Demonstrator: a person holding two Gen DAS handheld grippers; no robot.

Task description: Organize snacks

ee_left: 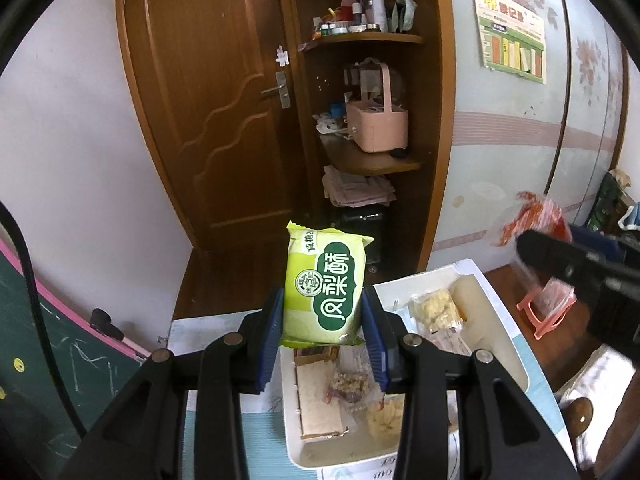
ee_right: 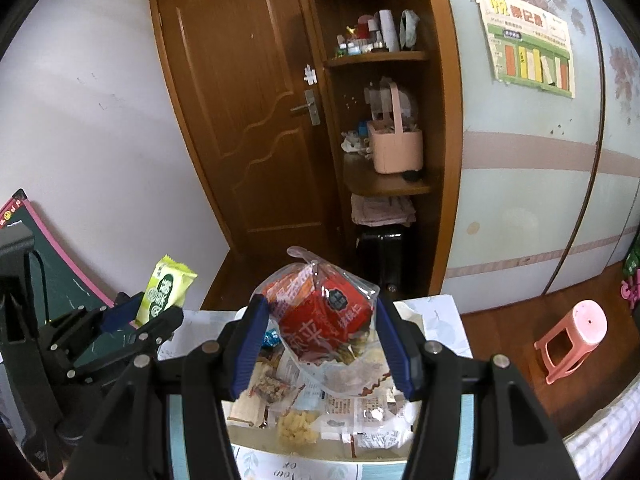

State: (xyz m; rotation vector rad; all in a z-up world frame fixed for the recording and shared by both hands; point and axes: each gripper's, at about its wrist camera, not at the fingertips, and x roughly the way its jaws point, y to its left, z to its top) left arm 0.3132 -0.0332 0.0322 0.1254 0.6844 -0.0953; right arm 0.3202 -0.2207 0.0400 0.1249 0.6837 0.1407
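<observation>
2 snack packs held aloft above a white tray (ee_left: 516, 344) of wrapped snacks. Left gripper (ee_left: 323, 320) clamped on a glossy, pillow-shaped green pack (ee_left: 326, 288), upright between blue ribbed pads, printed with large white characters "凤梨酥" on a dark green panel, a round seal beside them. Right gripper (ee_right: 320, 336) clamped on a crinkled clear bag (ee_right: 324, 324) with a red label and white characters only partly readable, knobbly pale pieces visible through the film. Below, in the tray: a flat beige slab (ee_left: 318, 400), lumpy yellow puffs (ee_left: 436, 308) in clear wrap, a nut bar (ee_left: 348, 386) in film, leaflets of fine print too small to read. Tray set on a counter (ee_left: 260, 436) under a pale blue cloth with cursive lettering at the near edge, not legible. Behind: a brown wooden door (ee_left: 212, 120) with wavy carved panels and a metal handle, open corner shelves (ee_left: 376, 164) with small bottles and a pink handled basket (ee_left: 378, 126), a pale wardrobe with a yellow-green chart (ee_left: 510, 32), a pink plastic stool (ee_right: 572, 340) on a reddish wood floor, a green chalkboard (ee_left: 44, 328) with a pink rim.
</observation>
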